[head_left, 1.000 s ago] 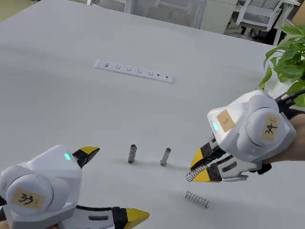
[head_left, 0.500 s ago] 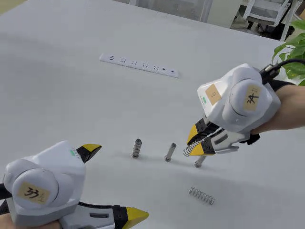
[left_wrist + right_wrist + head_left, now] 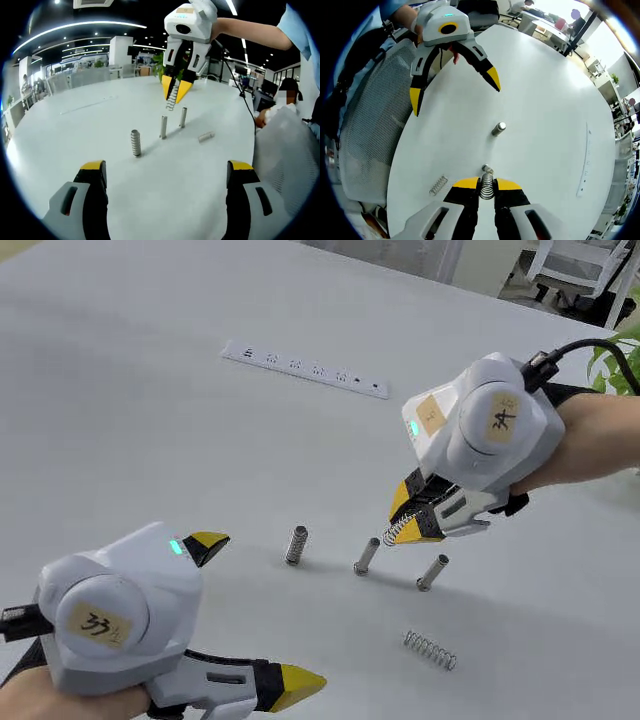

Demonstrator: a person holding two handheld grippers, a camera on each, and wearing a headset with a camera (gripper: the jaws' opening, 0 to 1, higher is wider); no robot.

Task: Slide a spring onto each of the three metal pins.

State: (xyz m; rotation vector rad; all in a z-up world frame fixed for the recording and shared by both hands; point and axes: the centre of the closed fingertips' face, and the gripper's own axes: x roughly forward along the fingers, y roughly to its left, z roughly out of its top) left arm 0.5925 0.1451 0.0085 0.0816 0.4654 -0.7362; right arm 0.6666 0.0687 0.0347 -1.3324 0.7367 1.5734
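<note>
**Above the middle pin, a second spring lines up**

The spring (image 3: pixel 397 531) pinched between the yellow tips of the right gripper (image 3: pixel 404 520) has travelled leftward over the last second. It was low beside the right-hand pin then, and now its free end hangs just above the top of the middle pin (image 3: pixel 366 556), not yet threaded on. That shift has also uncovered the right-hand pin (image 3: pixel 432 572), which stands bare. The left-hand pin (image 3: pixel 296 545) already wears its spring, so I'd put the job at one of three done, with the second about to go on. A loose spring (image 3: pixel 430 650) lies flat on the table near the right-hand pin, presumably meant for it.

The left gripper (image 3: pixel 255 612) sits low and close to the person, jaws spread wide and holding nothing.

The table (image 3: pixel 150 440) is plain matte white, with a white power strip (image 3: pixel 305 369) lying further back. Beyond its edge are office chairs (image 3: pixel 575 270) and some green plant leaves (image 3: pixel 628 335). The left gripper view shows an open-plan office under long ceiling light strips.
</note>
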